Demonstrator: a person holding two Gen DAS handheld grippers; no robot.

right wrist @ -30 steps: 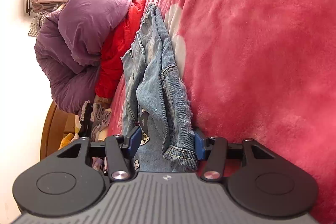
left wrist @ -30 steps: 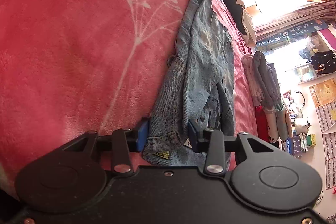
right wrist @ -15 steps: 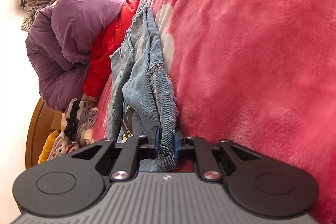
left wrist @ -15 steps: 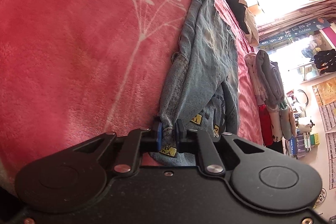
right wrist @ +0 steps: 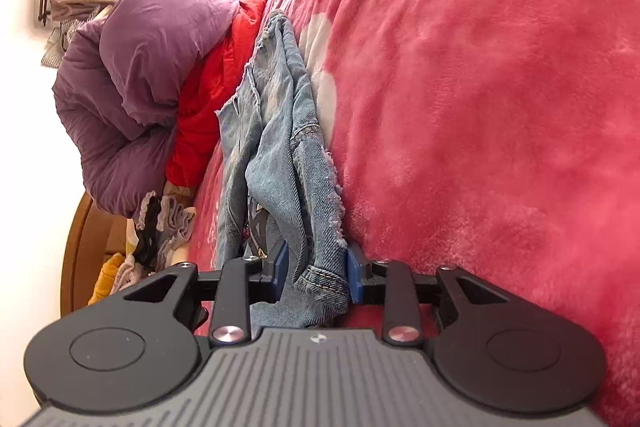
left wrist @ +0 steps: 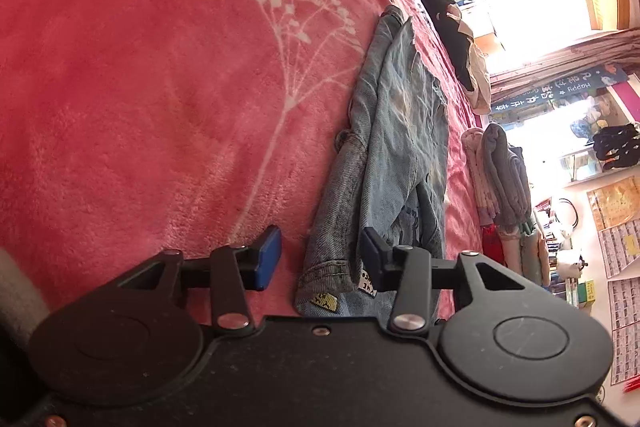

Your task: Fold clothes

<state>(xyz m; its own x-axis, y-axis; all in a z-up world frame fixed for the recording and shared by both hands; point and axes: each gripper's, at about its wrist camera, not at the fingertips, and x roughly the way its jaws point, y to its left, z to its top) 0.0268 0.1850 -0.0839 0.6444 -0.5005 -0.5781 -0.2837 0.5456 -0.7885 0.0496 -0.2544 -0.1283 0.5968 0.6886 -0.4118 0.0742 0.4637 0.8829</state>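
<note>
Left wrist view: the left gripper (left wrist: 318,259) has just been opening; its jaws stand apart around the near end of the denim garment (left wrist: 394,163), neither pad pressing the cloth, so nothing is held. Right wrist view: the right gripper (right wrist: 316,271) has likewise just been opening; the hemmed corner of the same garment (right wrist: 280,155) lies between its blue pads (right wrist: 355,279), loose or at most brushing them, and no grip is evident. The garment lies on the red bed cover (left wrist: 140,87) as a long narrow strip, doubled lengthwise and running away from both grippers. Judged from this, one lengthwise fold is laid down and released; the crosswise folds that would shorten the strip appear still to come.

Farther out, a stack of folded clothes (left wrist: 500,179) sits at the bed edge beyond the strip, a dark garment (left wrist: 452,27) lies near its far end, and a purple and red quilt (right wrist: 152,79) is heaped beside it. The quilt crowds one side; the open cover on the other side is unobstructed.
</note>
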